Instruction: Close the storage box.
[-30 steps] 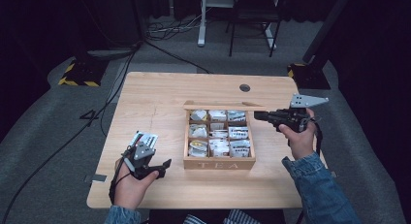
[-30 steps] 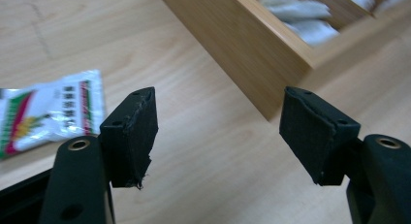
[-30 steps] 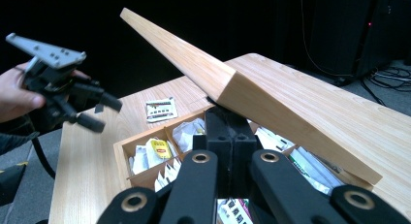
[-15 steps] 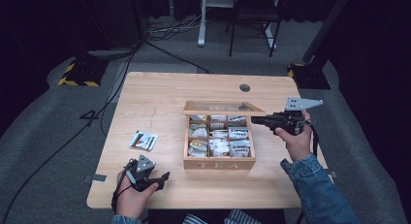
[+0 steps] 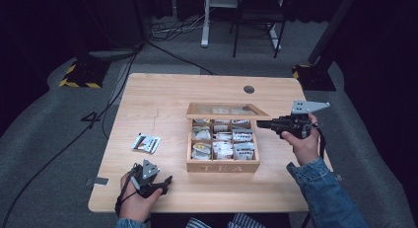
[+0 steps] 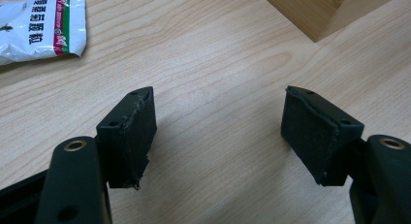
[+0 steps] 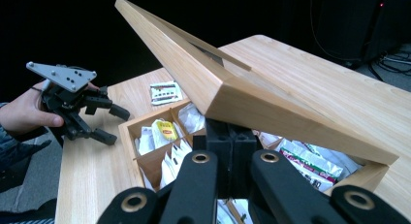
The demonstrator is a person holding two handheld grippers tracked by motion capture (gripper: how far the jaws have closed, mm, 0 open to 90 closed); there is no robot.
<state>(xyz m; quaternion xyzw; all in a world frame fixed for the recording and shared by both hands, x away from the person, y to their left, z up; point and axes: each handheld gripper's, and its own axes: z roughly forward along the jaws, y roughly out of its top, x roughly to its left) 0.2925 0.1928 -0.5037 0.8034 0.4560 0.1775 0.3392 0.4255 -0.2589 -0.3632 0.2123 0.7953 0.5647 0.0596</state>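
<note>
Left tongs (image 5: 165, 183) rested low over the bare counter (image 5: 162, 99), jaws spread wide, holding nothing. A tea sachet (image 5: 147, 142) lay flat on the counter, left of the tea box (image 5: 223, 165). Right tongs (image 5: 261, 124) were pressed together beneath the lid (image 7: 203, 73), which stood tilted half-open above the sachet-filled compartments.

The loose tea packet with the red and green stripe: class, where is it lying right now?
In the high view, the tea packet lies flat on the table, left of the tea box and beyond the left gripper, touching neither.
</note>
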